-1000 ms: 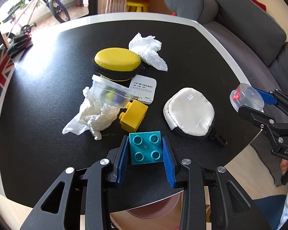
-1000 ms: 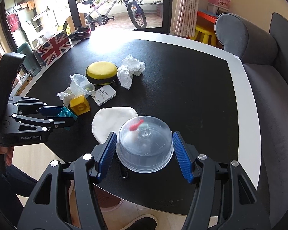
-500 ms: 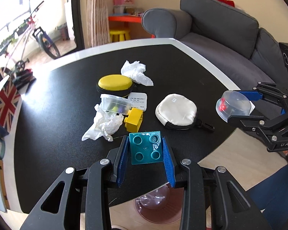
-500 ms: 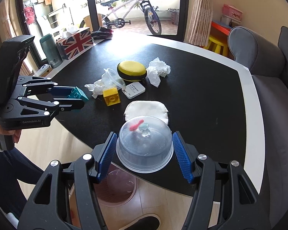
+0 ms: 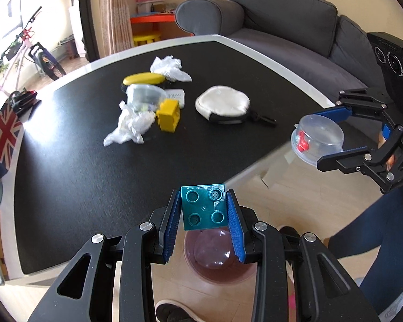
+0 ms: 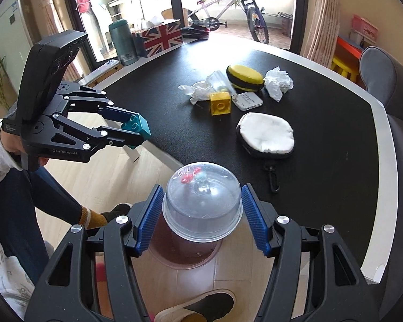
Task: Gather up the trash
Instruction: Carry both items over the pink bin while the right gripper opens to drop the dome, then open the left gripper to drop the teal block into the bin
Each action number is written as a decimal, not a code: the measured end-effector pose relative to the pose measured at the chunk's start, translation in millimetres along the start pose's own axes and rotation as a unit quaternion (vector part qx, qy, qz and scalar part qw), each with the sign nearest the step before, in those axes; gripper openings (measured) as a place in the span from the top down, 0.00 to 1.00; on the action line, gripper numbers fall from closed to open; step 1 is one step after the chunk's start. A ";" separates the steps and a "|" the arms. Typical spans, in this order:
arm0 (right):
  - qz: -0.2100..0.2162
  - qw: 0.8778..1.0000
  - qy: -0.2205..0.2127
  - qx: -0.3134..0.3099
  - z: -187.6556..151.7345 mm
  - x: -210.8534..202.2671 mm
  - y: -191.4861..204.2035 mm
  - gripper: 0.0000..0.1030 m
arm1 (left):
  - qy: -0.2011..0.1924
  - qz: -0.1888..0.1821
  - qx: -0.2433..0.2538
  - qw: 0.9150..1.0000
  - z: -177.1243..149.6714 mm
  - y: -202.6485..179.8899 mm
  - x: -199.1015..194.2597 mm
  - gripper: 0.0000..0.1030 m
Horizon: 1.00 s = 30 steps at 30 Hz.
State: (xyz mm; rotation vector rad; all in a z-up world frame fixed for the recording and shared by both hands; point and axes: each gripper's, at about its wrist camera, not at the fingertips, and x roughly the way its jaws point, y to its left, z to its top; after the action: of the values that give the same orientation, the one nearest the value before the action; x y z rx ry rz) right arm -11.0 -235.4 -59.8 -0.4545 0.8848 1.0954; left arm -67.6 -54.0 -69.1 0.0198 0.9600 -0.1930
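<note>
My left gripper (image 5: pixel 203 210) is shut on a teal toy brick (image 5: pixel 203 206) and holds it off the table edge, above a brownish bin (image 5: pixel 217 263) on the floor. My right gripper (image 6: pixel 201 214) is shut on a clear plastic dome cup (image 6: pixel 201 201) with a red bit inside, above the same bin (image 6: pixel 185 252). Each gripper shows in the other's view: the left gripper (image 6: pixel 137 131) and the right gripper (image 5: pixel 327 136). On the black table (image 5: pixel 67 182) lie two crumpled white tissues (image 5: pixel 130 126) (image 5: pixel 169 67) and a clear plastic container (image 5: pixel 143 95).
On the table also lie a yellow brick (image 5: pixel 169 115), a yellow case (image 5: pixel 143 79), a white pouch (image 5: pixel 223 104) and a white card (image 5: pixel 176 96). A grey sofa (image 5: pixel 282 26) stands behind. A Union Jack box (image 6: pixel 158 37) sits at the far edge. Shoes and legs are near the bin.
Both grippers have pulled back from the table with their loads and now hang past its edge over the floor bin. The things on the table have not moved.
</note>
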 end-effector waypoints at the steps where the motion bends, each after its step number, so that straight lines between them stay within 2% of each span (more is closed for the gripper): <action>1: 0.004 1.000 0.004 -0.004 -2.5 2.2 3.7 0.42 | 0.004 -0.002 0.002 1.000 -4.5 -1.3 0.0 0.67; 7: 0.030 0.999 0.015 -0.024 -6.3 12.7 22.0 0.42 | 0.016 -0.022 0.010 1.000 -19.2 -6.9 -4.2 0.67; 12: 0.031 0.999 0.018 -0.036 -3.9 17.8 27.3 0.41 | 0.008 -0.028 0.012 1.000 -19.3 -6.5 -10.4 0.67; 18: 0.032 0.999 0.015 -0.022 -3.9 18.9 21.9 0.20 | 0.017 -0.029 0.016 0.999 -21.2 -6.6 -7.0 0.67; 30: 0.021 1.000 0.009 -0.004 -5.8 13.4 10.3 0.13 | 0.032 -0.042 0.031 0.998 -18.2 -16.7 2.6 0.67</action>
State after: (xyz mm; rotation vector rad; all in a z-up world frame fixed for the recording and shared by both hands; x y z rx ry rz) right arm -20.2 -227.6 -73.0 -0.4554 0.9092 1.1355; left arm -83.8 -69.0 -80.5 0.0437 1.0186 -0.3010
